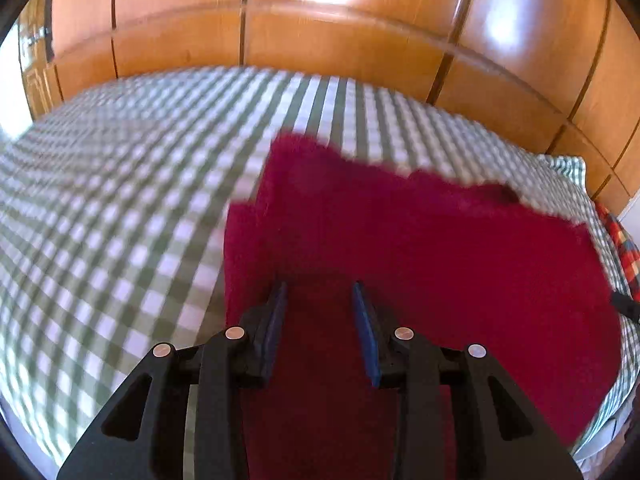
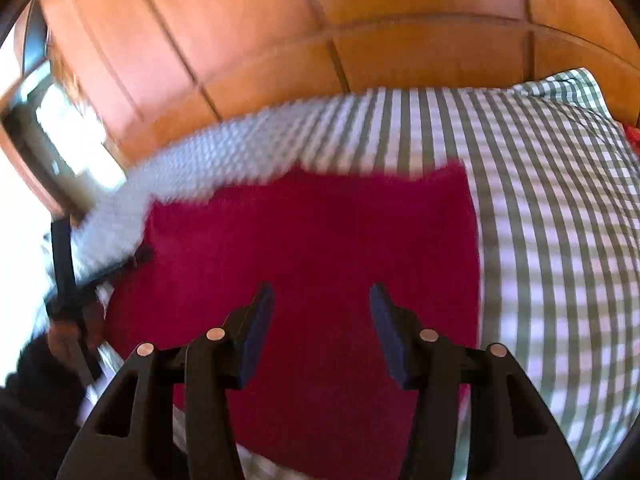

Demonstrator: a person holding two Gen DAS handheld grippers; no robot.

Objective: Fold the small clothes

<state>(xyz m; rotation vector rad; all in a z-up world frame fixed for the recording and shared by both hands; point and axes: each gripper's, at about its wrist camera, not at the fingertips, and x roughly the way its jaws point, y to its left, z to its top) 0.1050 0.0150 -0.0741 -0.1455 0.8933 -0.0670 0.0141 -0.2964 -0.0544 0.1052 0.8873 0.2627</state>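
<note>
While agape, both tongs (image 1: 320, 292) (image 2: 322, 294) over red cloth (image 1: 400, 248).

Bare checked bedcover (image 1: 120, 200) stretches wide to the left of the red cloth (image 1: 400, 248) and beyond it. Wooden wardrobe doors (image 1: 320, 40) close off the far side, and a plaid item (image 1: 622, 252) sits at the right edge.

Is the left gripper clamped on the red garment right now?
No, the left gripper is open, its blue pads spread apart above the red garment.
</note>
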